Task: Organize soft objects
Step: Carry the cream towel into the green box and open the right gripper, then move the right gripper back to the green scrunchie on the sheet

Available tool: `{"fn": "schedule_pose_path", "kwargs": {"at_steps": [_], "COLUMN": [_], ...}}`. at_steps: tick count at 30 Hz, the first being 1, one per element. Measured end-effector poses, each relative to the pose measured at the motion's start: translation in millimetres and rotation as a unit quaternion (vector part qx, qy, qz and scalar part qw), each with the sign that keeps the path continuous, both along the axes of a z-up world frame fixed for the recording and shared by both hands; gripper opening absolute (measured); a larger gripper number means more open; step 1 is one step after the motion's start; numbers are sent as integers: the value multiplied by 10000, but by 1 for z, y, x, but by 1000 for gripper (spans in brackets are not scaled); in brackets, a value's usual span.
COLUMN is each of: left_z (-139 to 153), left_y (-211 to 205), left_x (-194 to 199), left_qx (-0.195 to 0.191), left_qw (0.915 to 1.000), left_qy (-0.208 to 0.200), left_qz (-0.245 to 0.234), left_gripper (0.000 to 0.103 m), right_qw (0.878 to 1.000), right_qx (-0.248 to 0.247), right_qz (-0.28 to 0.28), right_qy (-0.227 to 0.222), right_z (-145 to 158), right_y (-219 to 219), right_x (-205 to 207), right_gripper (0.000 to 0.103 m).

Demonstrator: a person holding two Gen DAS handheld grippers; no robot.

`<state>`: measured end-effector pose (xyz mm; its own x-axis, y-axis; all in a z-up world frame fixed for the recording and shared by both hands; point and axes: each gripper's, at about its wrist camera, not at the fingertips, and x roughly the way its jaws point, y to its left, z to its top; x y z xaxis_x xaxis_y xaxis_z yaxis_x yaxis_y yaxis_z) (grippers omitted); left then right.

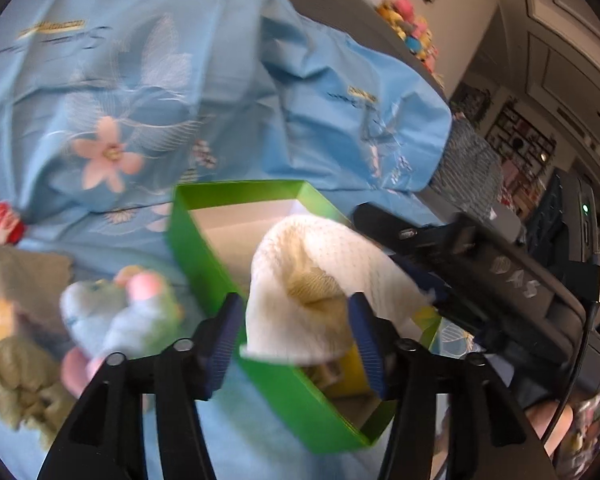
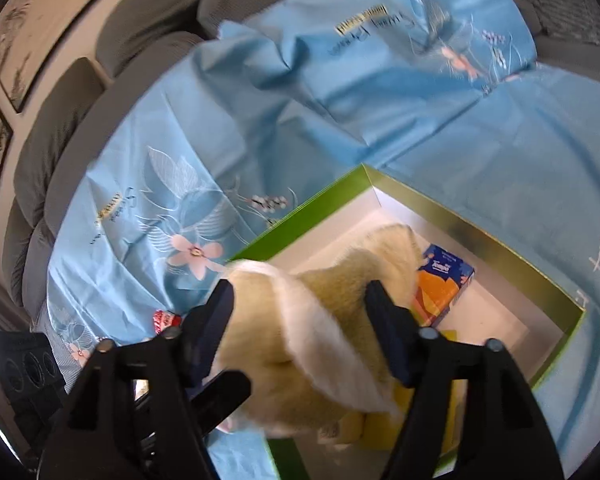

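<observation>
- Left gripper [image 1: 296, 320], seen from its own wrist camera, has its blue-padded jaws parted around a cream knitted soft item [image 1: 320, 280]; the right pad lies against the fabric while the left pad stands just clear of it, so no firm pinch shows.
- That soft item hangs over the green box [image 1: 204, 256], which sits on a light blue flowered cloth [image 1: 140, 100].
- Left of the box lie a pastel plush toy [image 1: 120, 308] and an olive cloth [image 1: 20, 376]; the other gripper's black body [image 1: 500, 280] crosses the right side.
- Right gripper [image 2: 300, 316], in its own view, stands wide with the soft item [image 2: 300, 340] between the jaws, neither pad clearly pressing it.
- Here the item sags over the box's near wall [image 2: 260, 248], partly inside; a blue and orange tissue pack [image 2: 444, 284] lies on the white floor.
</observation>
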<state>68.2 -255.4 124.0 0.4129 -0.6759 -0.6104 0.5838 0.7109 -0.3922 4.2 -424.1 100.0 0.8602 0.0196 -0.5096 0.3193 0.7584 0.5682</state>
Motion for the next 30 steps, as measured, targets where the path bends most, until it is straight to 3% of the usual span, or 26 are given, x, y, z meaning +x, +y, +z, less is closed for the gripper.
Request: {"fn": "schedule_pose_path", "kwargs": {"at_steps": [4, 9, 13, 16, 21, 23, 28, 30], "left_z": [1, -2, -8, -17, -35, -49, -72, -74], "left_y": [41, 104, 164, 208, 264, 285, 307, 311], "left_x": [-6, -19, -34, -45, -61, -66, -67, -67], "left_qx": [-11, 352, 342, 266, 725, 509, 491, 450], "left_qw": [9992, 9931, 9822, 9770, 9597, 9541, 9418, 9405], "left_qy": [103, 187, 334, 457, 401, 516, 841, 851], "left_qz": [395, 1103, 1815, 2065, 2684, 2907, 3219, 3258], "left_gripper": [61, 65, 65, 65, 65, 65, 65, 65], "right_qw": [9995, 9984, 9959, 9931, 9853, 9811, 9719, 9674], "right_qx": [-105, -241, -351, -434, -462, -596, -634, -681], "right_qz": [212, 473, 828, 1089, 1602, 1777, 2131, 2200], "right_qy": [-199, -198, -52, 63, 372, 478, 771, 1056], "right_z": [13, 20, 21, 18, 5, 1, -24, -42], "right_y": [16, 44, 75, 100, 139, 157, 200, 215], "right_x": [-6, -5, 1, 7, 20, 24, 40, 50], "right_gripper": [83, 89, 93, 94, 94, 94, 88, 76]}}
